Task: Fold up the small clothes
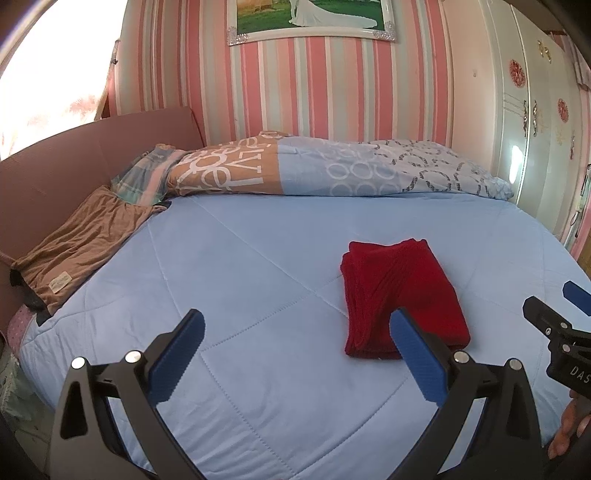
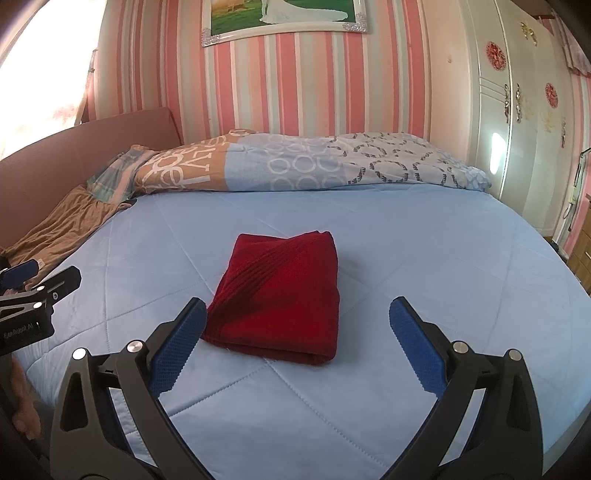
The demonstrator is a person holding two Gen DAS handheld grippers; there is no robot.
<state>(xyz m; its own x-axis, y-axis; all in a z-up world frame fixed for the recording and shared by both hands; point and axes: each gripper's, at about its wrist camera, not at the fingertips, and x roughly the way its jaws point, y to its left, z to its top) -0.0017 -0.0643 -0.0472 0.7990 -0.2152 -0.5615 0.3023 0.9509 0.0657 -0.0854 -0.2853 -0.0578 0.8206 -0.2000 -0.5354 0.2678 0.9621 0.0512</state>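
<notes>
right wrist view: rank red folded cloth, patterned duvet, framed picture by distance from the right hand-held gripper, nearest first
From the right hand-held gripper:
1. Red folded cloth, just ahead, by its left finger.
2. Patterned duvet, rolled along the bed's far edge.
3. Framed picture, high on the striped wall.

Your left gripper's [image 1: 295,332] right finger is covering the near corner of the folded red garment [image 1: 402,295], so its lower edge there is staying out of your sight. Your right gripper [image 1: 554,314] is running off the frame's right edge, leaving its spread unreadable from that view. The framed picture [image 2: 284,14] is being cropped by the top edge in both views. The brown garment [image 1: 77,243] is lying over something dark at its near end; what it is cannot be told. Its small label's print is reading too tiny.
</notes>
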